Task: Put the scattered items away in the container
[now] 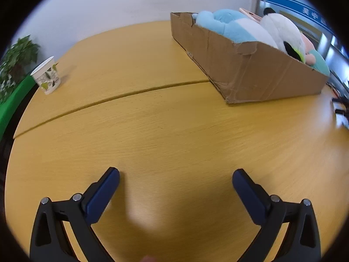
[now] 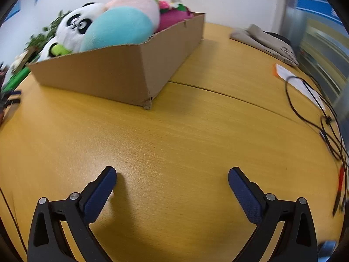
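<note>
My left gripper (image 1: 175, 175) hangs low over the yellow wooden table (image 1: 165, 131) with its blue-padded fingers (image 1: 102, 194) spread wide and nothing between them. My right gripper (image 2: 172, 174) is the same: jaws wide apart, empty, just above the tabletop. Ahead of both sits the brown cardboard box (image 1: 250, 69), on the table across a seam between two tabletop panels. It is piled with plush toys: a light blue and white one (image 1: 233, 26), a white panda with black eye patches (image 2: 76, 25), a pink and turquoise one (image 2: 122, 19) and a magenta one (image 2: 172, 18) at the far end. Well to my left stands a white paper cup with a leaf print (image 1: 47, 76). Black cables (image 2: 309, 109) trail along the right edge.
</note>
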